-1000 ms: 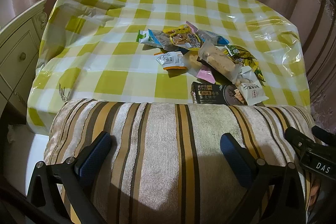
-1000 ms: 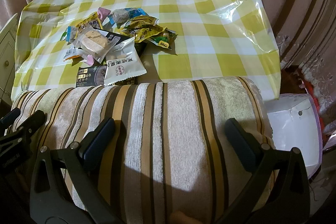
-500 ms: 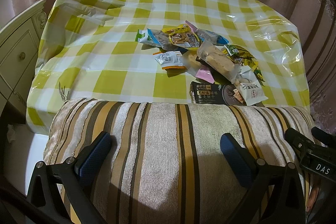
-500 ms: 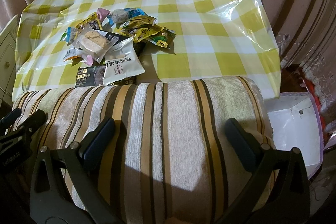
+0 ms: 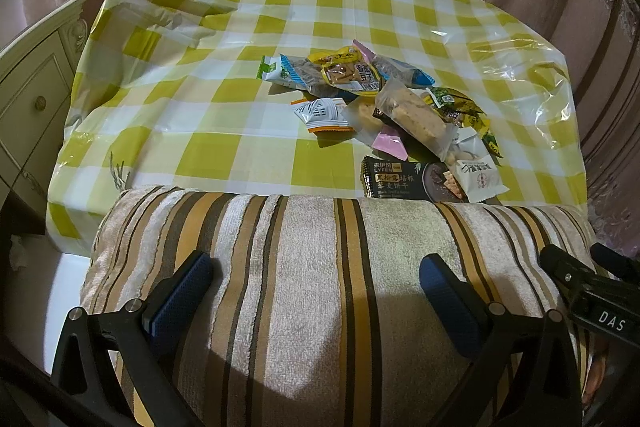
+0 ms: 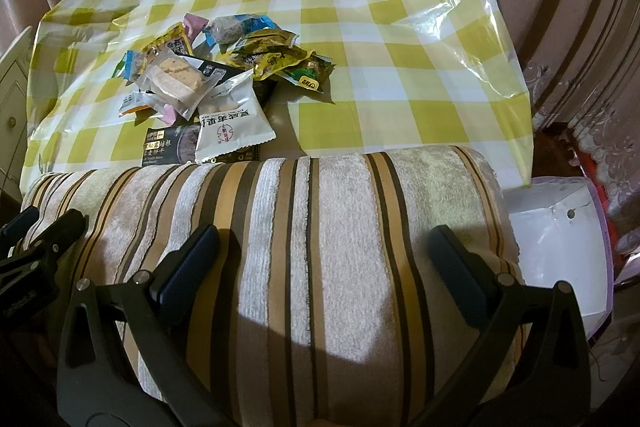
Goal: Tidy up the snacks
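Both of your grippers hover over a striped cushion (image 5: 320,287) that fills the near half of each view, with the table (image 5: 200,107) and its yellow-and-white checked plastic cover beyond it at twelve o'clock. The left gripper (image 5: 316,287) has its jaws spread wide and holds nothing; the right gripper (image 6: 324,263) is just as wide open and just as empty. That spread probably suits a start position, since nothing has been picked yet and the snacks lie well apart from both tools. The snack pile (image 5: 384,107) sits in a loose heap on the table, at about one o'clock from the left gripper and eleven o'clock from the right one. A dark flat packet (image 5: 408,183) lies nearest you, touching a white packet (image 6: 232,131) that overlaps it, and a clear-wrapped biscuit bar (image 6: 176,79) rests on top of the heap. The left view alone shows a cream cabinet (image 5: 36,91) at nine o'clock and the tip of your other tool at four o'clock. The right view alone shows a white container (image 6: 560,243) at three o'clock, beside the cushion and below the table edge; it may be where the snacks belong, though that is only a guess.
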`<state>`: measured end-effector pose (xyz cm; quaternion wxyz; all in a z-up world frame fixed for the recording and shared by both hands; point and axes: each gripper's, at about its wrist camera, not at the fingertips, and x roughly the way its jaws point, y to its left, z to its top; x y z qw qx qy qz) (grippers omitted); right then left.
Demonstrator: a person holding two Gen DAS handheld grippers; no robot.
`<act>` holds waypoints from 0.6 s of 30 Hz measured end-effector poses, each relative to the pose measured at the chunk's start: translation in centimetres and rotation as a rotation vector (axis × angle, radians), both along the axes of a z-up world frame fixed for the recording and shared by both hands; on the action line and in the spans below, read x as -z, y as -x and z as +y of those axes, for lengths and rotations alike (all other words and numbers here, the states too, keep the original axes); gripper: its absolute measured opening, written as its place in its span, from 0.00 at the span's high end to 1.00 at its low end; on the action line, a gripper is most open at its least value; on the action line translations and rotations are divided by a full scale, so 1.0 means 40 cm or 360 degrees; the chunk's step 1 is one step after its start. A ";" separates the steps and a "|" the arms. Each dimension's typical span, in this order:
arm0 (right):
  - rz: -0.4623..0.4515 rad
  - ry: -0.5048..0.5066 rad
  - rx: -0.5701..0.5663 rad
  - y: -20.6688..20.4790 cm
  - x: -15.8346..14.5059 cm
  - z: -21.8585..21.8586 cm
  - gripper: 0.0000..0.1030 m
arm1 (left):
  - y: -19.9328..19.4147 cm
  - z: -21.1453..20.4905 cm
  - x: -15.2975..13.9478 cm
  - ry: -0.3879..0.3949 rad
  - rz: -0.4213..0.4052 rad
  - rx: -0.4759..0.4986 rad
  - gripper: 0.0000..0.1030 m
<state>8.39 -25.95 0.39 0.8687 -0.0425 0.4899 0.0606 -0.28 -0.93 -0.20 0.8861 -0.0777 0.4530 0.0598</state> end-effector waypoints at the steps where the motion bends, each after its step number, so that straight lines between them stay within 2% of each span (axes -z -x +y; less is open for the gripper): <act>1: 0.0002 -0.0001 0.0000 -0.001 0.001 -0.001 0.00 | 0.000 -0.001 0.000 -0.0002 0.0001 0.0000 0.00; 18: 0.0043 -0.0010 -0.0026 -0.019 0.000 -0.003 0.00 | 0.001 0.003 0.000 0.0003 0.0000 0.0003 0.00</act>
